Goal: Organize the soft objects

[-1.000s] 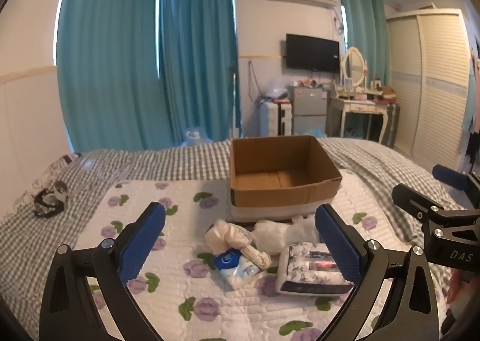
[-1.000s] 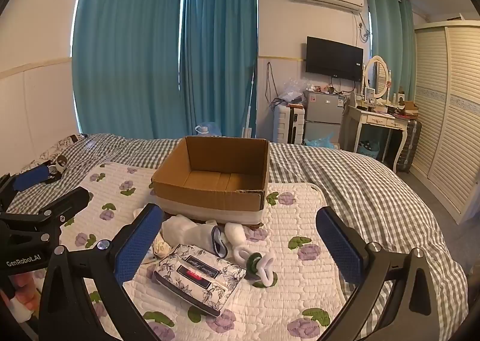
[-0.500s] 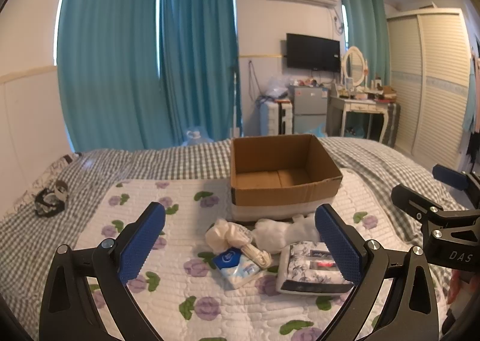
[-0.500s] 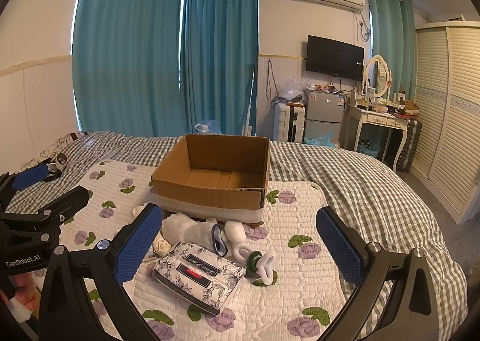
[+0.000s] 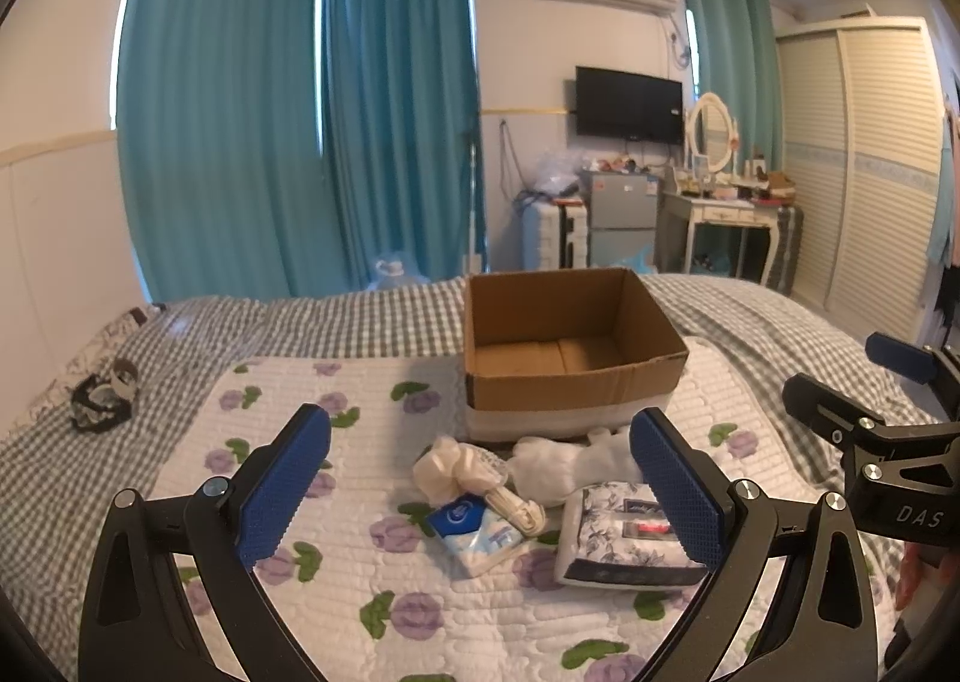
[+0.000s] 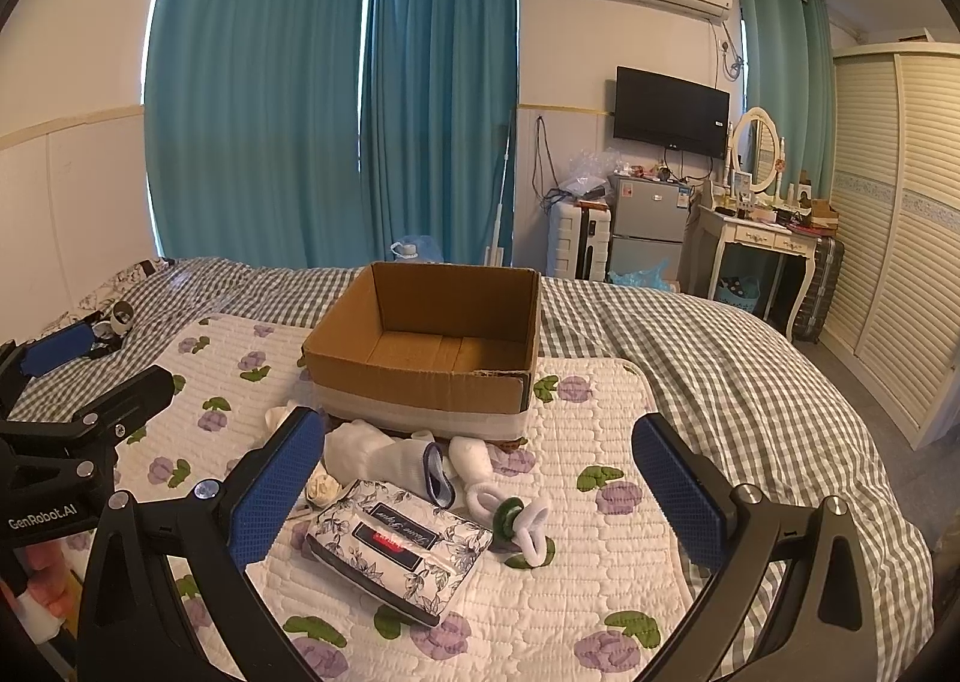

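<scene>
An open, empty cardboard box (image 5: 570, 346) (image 6: 432, 346) stands on a floral quilt (image 5: 360, 610). In front of it lie a floral tissue pack (image 5: 618, 544) (image 6: 402, 550), a blue-and-white tissue packet (image 5: 474, 532), a cream cloth bundle (image 5: 447, 469), white socks (image 5: 564, 463) (image 6: 384, 451) and a white-and-green looped toy (image 6: 516, 520). My left gripper (image 5: 480, 502) is open and empty above the pile. My right gripper (image 6: 480, 499) is open and empty above the tissue pack. Each gripper shows at the edge of the other's view (image 5: 864, 424) (image 6: 90, 394).
The quilt lies on a grey checked bed (image 6: 720, 358). A dark small object (image 5: 99, 400) lies at the bed's left. Teal curtains, a suitcase, a small fridge (image 6: 648, 232), a dressing table and a wardrobe (image 6: 900, 238) stand beyond the bed.
</scene>
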A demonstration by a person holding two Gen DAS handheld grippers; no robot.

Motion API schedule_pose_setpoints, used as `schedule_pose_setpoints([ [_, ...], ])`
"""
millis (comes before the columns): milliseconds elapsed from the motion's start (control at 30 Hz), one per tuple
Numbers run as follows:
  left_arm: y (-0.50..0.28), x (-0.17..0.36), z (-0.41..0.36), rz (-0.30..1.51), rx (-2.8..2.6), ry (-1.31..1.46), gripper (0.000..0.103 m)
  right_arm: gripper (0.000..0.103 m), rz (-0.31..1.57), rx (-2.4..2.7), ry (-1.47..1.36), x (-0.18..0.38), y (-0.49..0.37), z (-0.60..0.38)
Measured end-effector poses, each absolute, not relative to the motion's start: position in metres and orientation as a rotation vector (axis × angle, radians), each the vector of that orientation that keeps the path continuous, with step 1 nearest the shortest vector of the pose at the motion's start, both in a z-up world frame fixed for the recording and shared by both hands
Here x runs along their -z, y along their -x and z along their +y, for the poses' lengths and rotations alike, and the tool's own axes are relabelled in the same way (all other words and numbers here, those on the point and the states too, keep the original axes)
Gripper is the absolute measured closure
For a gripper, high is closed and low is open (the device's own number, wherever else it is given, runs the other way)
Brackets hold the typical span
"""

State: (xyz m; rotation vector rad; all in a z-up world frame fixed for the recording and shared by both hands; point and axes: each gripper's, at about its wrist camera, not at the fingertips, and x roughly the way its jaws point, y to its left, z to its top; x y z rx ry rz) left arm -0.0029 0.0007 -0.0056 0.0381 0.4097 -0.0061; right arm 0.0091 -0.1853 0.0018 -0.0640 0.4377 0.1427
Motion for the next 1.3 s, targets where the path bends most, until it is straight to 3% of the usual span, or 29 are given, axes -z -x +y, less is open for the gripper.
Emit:
schedule_pose_setpoints([
  [1300,0.0013,0.0032,0.0071,0.416,0.002,-0.040,0.001,0.000,0.465,-0.096,0.076,0.0027,-0.0137,-0.1891],
])
